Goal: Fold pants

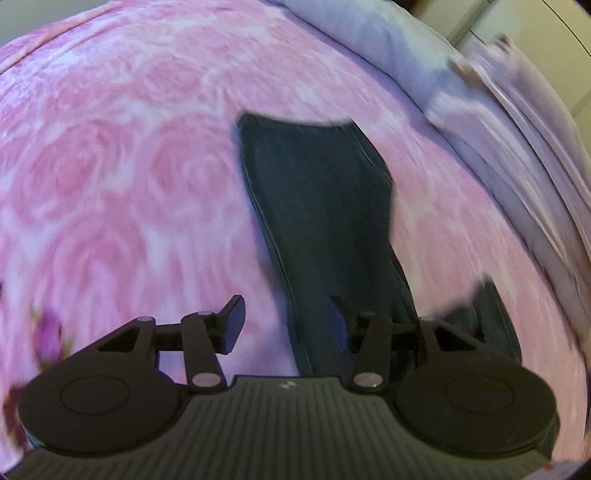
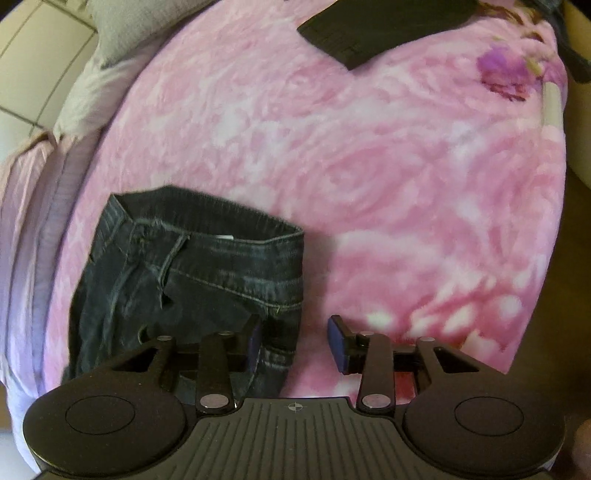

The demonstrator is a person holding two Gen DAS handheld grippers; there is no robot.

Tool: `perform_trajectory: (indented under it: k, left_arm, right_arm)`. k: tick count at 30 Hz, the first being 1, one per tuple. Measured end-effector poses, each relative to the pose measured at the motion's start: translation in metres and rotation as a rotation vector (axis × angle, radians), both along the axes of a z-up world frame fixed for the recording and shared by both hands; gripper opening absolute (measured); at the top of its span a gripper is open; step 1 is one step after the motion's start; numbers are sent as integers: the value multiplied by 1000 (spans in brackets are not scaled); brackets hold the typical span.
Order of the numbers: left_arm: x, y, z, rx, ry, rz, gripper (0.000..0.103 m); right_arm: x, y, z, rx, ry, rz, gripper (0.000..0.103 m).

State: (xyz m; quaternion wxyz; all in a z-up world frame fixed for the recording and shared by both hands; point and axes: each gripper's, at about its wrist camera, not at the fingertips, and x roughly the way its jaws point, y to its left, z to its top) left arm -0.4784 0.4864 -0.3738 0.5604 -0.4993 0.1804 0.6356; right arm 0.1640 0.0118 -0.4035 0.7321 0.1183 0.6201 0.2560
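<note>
Both grippers are hanging wide open and holding nothing as I am looking along them. My left gripper [image 1: 286, 325] is hovering over the leg end of the jeans [image 1: 321, 229], its pad at 3 o'clock lying over the dark cloth and its other pad over the bare blanket [image 1: 110, 166]. My right gripper [image 2: 295, 341] is hovering at the waist end of the jeans [image 2: 192, 280], with one pad over the denim at 9 o'clock and the other over pink plush at 3 o'clock.

I am judging the task as partly done: the jeans are lying as one long narrow strip, which suggests the legs are already laid one over the other, while the lengthwise folds are still waiting.

Denim here is looking dark, stiff and heavy, with pale stitching, a ribbed waistband and a belt loop. Under it the blanket is looking soft and fleecy, printed with big roses. At 12 o'clock in the right view, a flat dark cloth [image 2: 369, 33] is lying well apart.
</note>
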Motion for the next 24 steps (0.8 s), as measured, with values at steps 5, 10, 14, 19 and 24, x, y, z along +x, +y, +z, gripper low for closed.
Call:
perform_trajectory:
  k: [5,10,14,19,24]
  left_arm:
    - [-5,35,-27,-19,-16,54,42]
    - [5,38,-21,53,79,-14,1]
    - [-7,8,8,129,155,-22,1]
    - [-39,-30,11,59,195,4,1]
    - [-39,-64,35,94,231,-52,2]
  right_arm:
    - [-1,-6,0,41,-12,-25,37]
    - [0,-17,1,122,-6,-93,39]
    - [5,-12,1,157,-14,-70,40]
    - [9,6,-15,159,-55,-24,22]
    - [25,15,31,168,-153,92,2]
